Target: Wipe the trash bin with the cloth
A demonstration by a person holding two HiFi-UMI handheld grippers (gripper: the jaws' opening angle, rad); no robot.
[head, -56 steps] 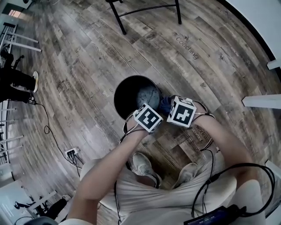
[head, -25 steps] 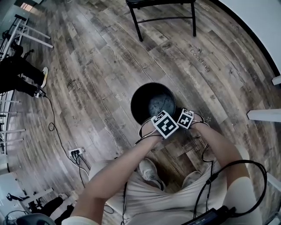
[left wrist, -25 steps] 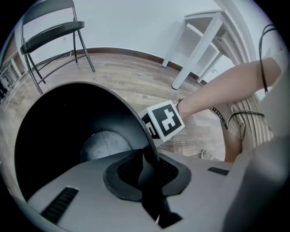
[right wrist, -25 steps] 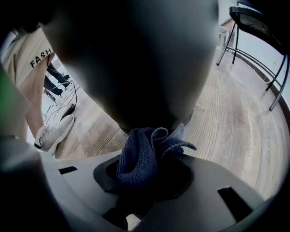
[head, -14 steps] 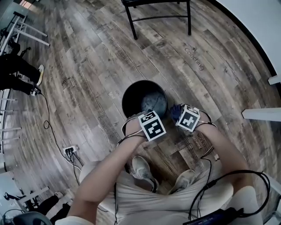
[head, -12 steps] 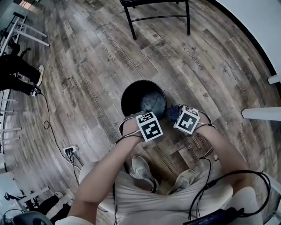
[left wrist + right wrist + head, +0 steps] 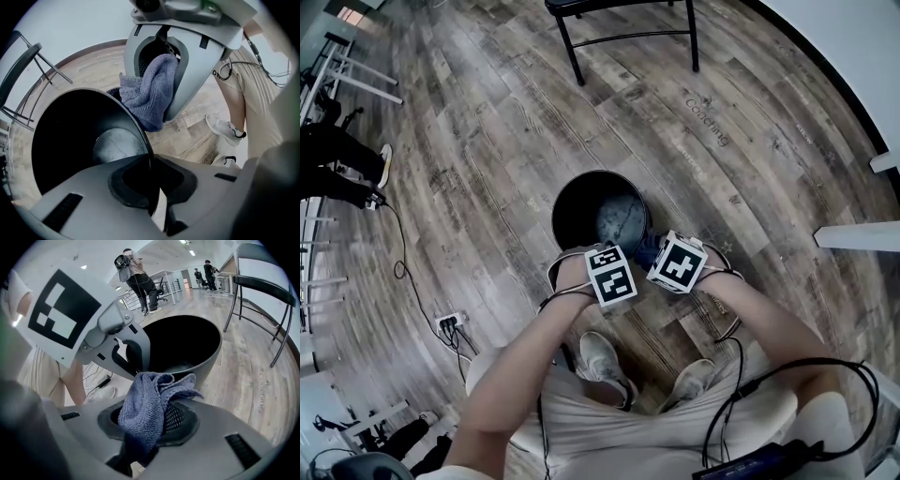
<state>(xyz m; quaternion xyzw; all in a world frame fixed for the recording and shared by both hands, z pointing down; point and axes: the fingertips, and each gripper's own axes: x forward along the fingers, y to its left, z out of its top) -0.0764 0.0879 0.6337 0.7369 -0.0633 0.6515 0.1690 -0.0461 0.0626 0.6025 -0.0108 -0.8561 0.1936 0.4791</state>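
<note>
The black trash bin [image 7: 598, 212] stands open on the wood floor, its grey bottom showing. My left gripper [image 7: 610, 275] sits at the bin's near rim. Its jaws have just been closing, and in the left gripper view [image 7: 151, 165] they pinch the thin rim [image 7: 143, 136] between the pads. My right gripper [image 7: 677, 262] hangs just right of the bin, shut on a crumpled blue cloth [image 7: 649, 248]. In the right gripper view the cloth [image 7: 145, 411] bulges out of the jaws, with the bin [image 7: 187, 343] just behind it. The left gripper view also shows the cloth [image 7: 151, 89].
A black metal chair [image 7: 619, 19] stands beyond the bin. A power strip with cables [image 7: 455, 325] lies on the floor to the left. White furniture edges [image 7: 858, 234] jut in at the right. People [image 7: 138, 277] stand far off. My shoes [image 7: 602, 354] are just below the grippers.
My right gripper has risen with the cloth from low beside the bin. The left gripper has slid a little along the near rim and rolled.
</note>
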